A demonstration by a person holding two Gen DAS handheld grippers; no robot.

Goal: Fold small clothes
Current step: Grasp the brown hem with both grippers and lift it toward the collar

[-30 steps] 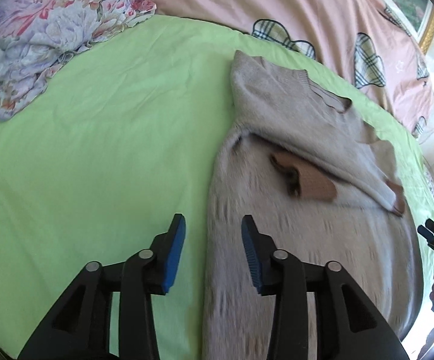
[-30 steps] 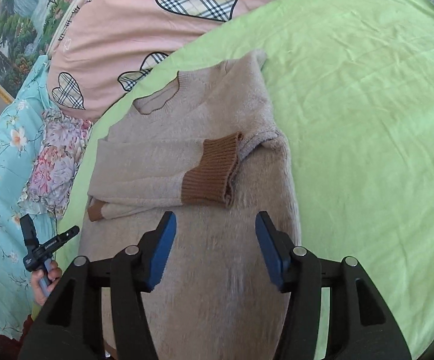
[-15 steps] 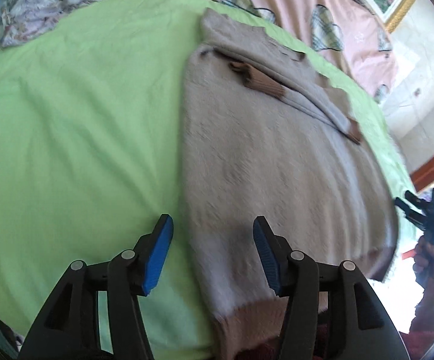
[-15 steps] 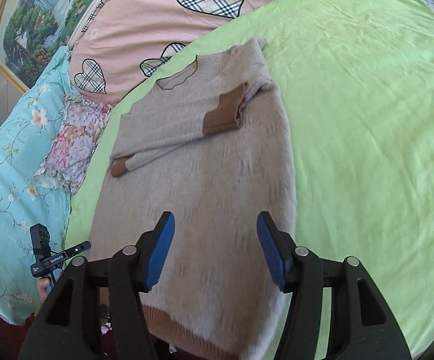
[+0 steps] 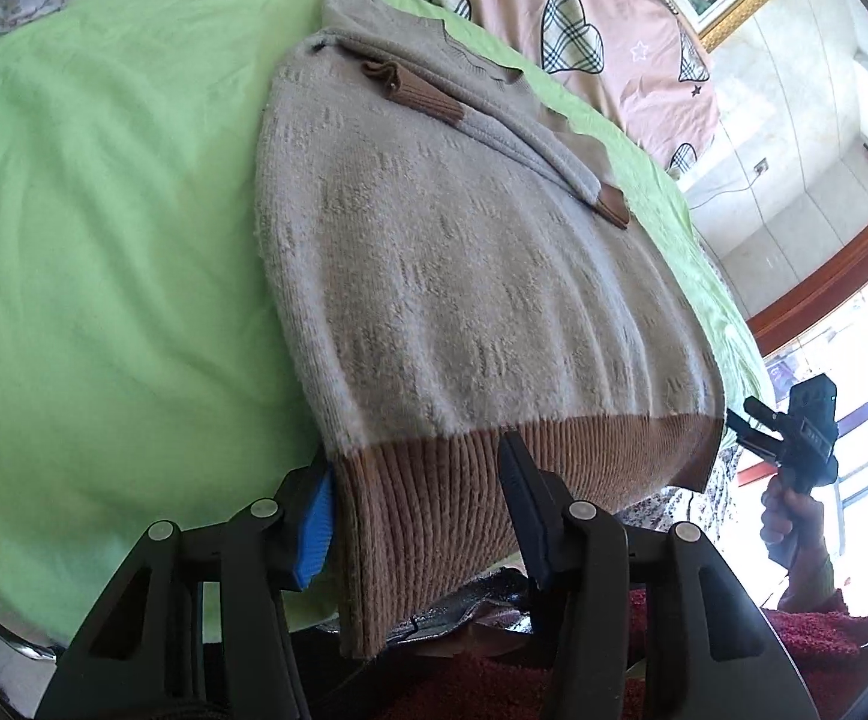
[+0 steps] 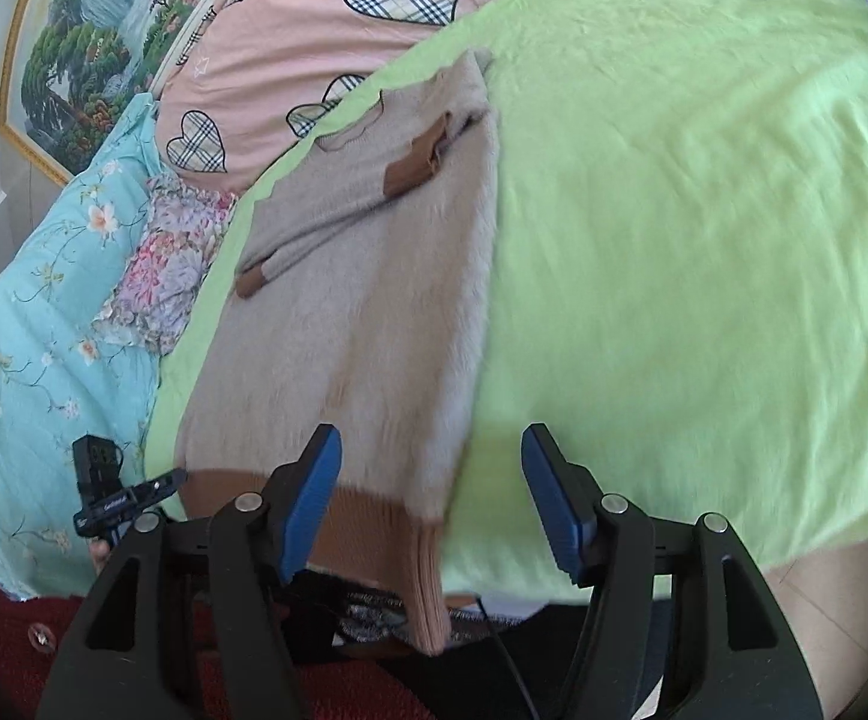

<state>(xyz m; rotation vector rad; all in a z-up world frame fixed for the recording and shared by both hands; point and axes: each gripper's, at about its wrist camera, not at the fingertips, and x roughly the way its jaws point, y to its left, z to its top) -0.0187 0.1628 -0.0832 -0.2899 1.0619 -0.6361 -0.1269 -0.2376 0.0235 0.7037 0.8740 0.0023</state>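
Both grippers drawn back from sweater's [image 5: 463, 276] chest to brown hem [image 5: 469, 480] at bed edge. Left gripper [image 5: 416, 516] jaws half open, hem corner between, not pinched; right gripper [image 6: 431, 504] jaws just widened, straddling opposite corner. Sweater lies flat on green sheet [image 6: 703, 240], sleeves crossed. Bottom-up fold judged next.

— What sort of place is this?
— A bedroom in a home; a bed under a green blanket [image 6: 703, 240] fills the view; at the far end lie a pink quilt with plaid hearts [image 6: 314, 24] and floral bedding [image 6: 44, 312].
— Anything else?
— A gilt-framed landscape painting [image 6: 92, 30] hangs on the far wall; a wood-framed doorway [image 5: 835, 282] stands to the right.
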